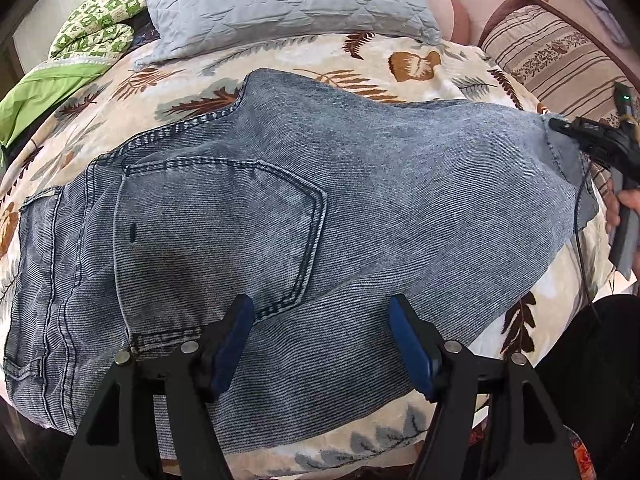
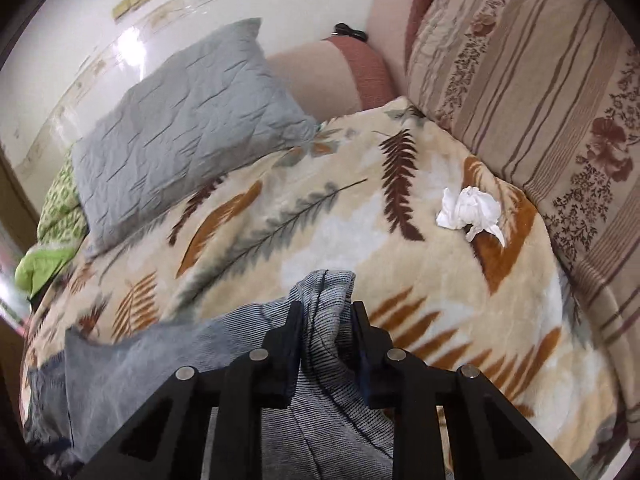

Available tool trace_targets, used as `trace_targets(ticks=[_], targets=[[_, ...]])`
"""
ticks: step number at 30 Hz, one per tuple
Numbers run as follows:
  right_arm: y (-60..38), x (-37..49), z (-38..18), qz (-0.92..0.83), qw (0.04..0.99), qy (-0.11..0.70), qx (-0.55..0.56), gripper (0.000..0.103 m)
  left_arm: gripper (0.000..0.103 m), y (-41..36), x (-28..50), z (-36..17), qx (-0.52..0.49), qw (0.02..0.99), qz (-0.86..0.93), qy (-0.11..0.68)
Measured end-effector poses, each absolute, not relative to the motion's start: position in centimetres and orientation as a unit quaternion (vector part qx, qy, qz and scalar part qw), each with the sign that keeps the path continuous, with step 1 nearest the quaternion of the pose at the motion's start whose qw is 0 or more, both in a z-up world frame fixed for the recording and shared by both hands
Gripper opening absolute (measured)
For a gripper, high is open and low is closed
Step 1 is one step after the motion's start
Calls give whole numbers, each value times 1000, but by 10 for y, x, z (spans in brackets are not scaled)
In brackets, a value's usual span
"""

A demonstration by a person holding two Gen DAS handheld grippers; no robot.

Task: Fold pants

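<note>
Grey-blue denim pants [image 1: 260, 220] lie flat on a leaf-patterned blanket [image 1: 420, 60], back pocket up, waistband at the left, legs running to the right. My left gripper [image 1: 320, 312] is open just above the pants near the front edge, empty. My right gripper [image 1: 558, 124] shows at the far right of the left wrist view, at the leg end. In the right wrist view it [image 2: 326, 308] is shut on a bunched fold of the pants [image 2: 324, 336], which trail off to the left.
A grey quilted pillow [image 1: 280, 0] and a green patterned cloth [image 1: 96, 20] lie at the back. A striped floral cushion [image 2: 540, 100] stands at the right. A crumpled white tissue [image 2: 472, 210] lies on the blanket [image 2: 400, 240] ahead of my right gripper.
</note>
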State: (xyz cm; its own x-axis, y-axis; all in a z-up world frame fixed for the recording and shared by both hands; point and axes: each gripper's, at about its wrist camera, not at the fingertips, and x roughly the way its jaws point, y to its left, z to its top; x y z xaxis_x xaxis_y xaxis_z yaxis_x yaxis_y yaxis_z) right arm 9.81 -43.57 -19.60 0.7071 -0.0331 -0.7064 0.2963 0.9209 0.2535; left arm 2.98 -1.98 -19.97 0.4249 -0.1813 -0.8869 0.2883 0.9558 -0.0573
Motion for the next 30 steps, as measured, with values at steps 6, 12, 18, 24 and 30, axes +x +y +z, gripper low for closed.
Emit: trace_targets(ticks=[6, 12, 18, 24, 30], targets=[[-450, 103, -208, -149, 876, 417, 191, 25, 71, -5, 24, -194, 42, 844, -131, 519], [-432, 66, -178, -131, 907, 352, 187, 26, 71, 38, 20, -166, 25, 874, -82, 478], [-352, 66, -169, 7, 912, 382, 150, 26, 71, 89, 32, -162, -15, 881, -1, 473], [-300, 85, -201, 46, 872, 470, 132, 26, 75, 107, 40, -187, -22, 865, 39, 499], [-302, 93, -230, 47, 855, 502, 121, 27, 103, 114, 46, -206, -26, 863, 63, 502]])
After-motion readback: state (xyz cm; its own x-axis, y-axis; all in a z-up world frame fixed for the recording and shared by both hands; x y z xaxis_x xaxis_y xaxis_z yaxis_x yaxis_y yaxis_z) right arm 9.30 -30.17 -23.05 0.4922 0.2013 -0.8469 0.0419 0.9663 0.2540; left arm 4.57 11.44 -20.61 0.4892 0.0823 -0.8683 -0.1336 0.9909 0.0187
